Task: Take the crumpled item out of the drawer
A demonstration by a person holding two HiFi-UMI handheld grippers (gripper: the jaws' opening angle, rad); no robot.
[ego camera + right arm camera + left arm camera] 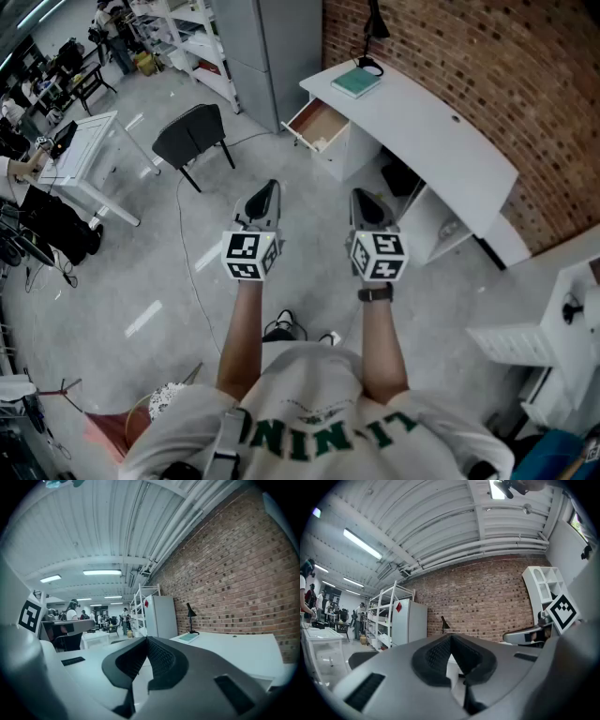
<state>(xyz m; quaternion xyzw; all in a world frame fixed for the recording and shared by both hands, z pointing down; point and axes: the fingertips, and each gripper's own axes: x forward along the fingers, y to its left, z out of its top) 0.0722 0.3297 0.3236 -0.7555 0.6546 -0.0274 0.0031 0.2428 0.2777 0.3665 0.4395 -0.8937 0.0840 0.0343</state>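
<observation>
You are holding the left gripper (270, 189) with its jaws pressed together on nothing, and the right gripper (360, 197) is likewise closed and empty. Both are pointing forward side by side, likely just a carrying pose, since nothing is lying within their reach. Ahead of them and well apart, the drawer (317, 124) is standing pulled out of the desk (441, 131), so it seems to need no opening. The crumpled item should be lying inside, but from here it is too small to make out. You are probably needing to step closer and part one pair of jaws first.
</observation>
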